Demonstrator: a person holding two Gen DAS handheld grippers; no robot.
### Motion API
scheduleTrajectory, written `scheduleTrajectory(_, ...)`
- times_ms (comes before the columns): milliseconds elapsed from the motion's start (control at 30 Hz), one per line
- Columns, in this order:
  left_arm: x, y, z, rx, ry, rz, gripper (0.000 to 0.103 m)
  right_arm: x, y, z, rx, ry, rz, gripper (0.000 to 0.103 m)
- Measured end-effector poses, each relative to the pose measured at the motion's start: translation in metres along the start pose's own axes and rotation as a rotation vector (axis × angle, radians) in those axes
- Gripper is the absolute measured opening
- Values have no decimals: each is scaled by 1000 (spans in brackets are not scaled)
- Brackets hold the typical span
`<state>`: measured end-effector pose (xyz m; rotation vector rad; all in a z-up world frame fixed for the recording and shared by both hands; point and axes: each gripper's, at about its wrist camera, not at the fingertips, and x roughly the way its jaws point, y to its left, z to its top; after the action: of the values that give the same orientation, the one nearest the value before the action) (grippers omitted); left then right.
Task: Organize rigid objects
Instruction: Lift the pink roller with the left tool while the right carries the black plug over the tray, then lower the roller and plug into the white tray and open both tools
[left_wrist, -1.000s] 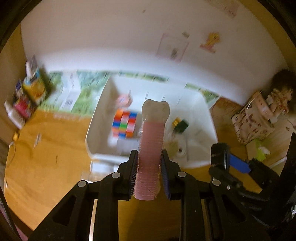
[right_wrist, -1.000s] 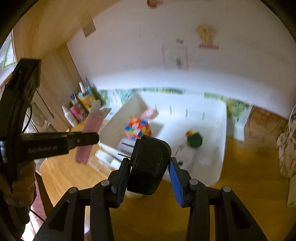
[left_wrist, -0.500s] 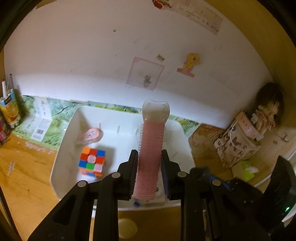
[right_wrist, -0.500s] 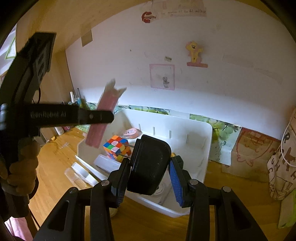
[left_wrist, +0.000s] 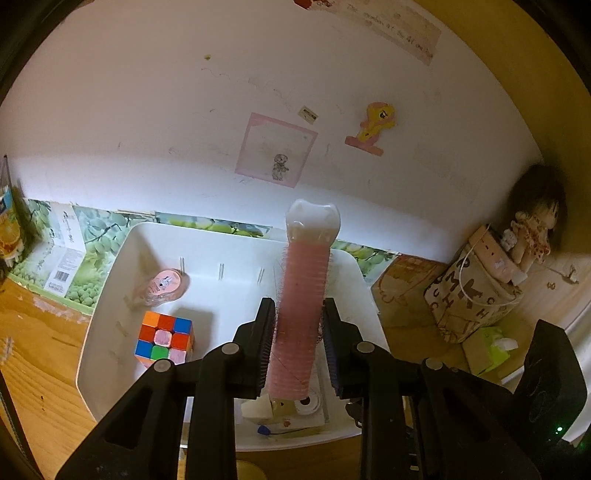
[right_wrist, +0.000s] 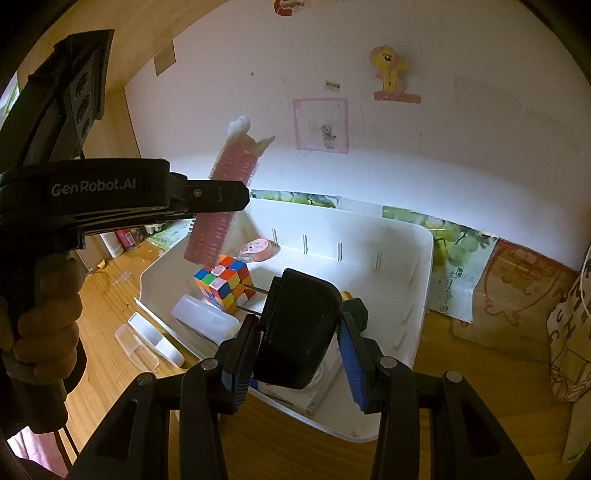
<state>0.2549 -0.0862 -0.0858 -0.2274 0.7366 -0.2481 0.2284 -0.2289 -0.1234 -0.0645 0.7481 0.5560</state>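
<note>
A: Left gripper (left_wrist: 298, 345) status?

B: Jaws closed on a pink hair roller (left_wrist: 301, 306), gripped low on its bristled body. White cap end points up and away, well above the white bin (left_wrist: 107, 332). Seen from the right wrist, the roller (right_wrist: 225, 195) hangs tilted over the bin's left near corner, above the puzzle cube (right_wrist: 225, 284)

A: Right gripper (right_wrist: 295, 356)?

B: Narrowed on a black plug adapter (right_wrist: 297, 328). Left pad touches it; there's a sliver of gap at the blue right pad, so I can't tell how firm the hold is. Two metal prongs stick out left toward the cube. It sits just above the bin's near rim (right_wrist: 332, 424)

A: What's inside the bin?

B: Cube (left_wrist: 164, 339) at left, a pink tape roll (left_wrist: 162, 288) behind it against the back wall. Near edge is crowded: a small white tape roll (left_wrist: 306, 402) and bits I can't identify. Right wrist view also shows a white oblong case (right_wrist: 205, 319) leaning on the left near rim and a dark green thing (right_wrist: 356, 312) behind the adapter

A: Free floor?

B: Middle and right back of the bin floor are bare. Outside, a clear lid (right_wrist: 144, 345) lies on the wood table (right_wrist: 110, 306) just left of the bin. Cardboard and a printed bag (left_wrist: 469, 295) stand close to the right wall
</note>
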Motion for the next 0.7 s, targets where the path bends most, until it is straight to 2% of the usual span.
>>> scheduleTrajectory(33,0,0,0,2,4,9,31,0,0,0,2,4,-1,44)
scheduleTrajectory(100,-1,0,1,-4,3,23,54,-2,0,0,3,-5,0,47)
scheduleTrajectory(167,-8,2,2,-21,-14,24,65,-7,1,2,4,-19,4,60)
scheduleTrajectory(200,-13,2,3,-31,-23,22,70,-8,2,2,3,-27,5,61)
scheduleTrajectory(267,-22,3,6,-47,-40,26,74,-14,4,4,-4,-41,4,63)
scheduleTrajectory(500,-60,9,6,-82,-110,133,74,-35,16,9,-32,-83,-3,72)
scheduleTrajectory(700,-100,18,5,-95,-168,178,74,-55,33,11,-61,-131,-8,76)
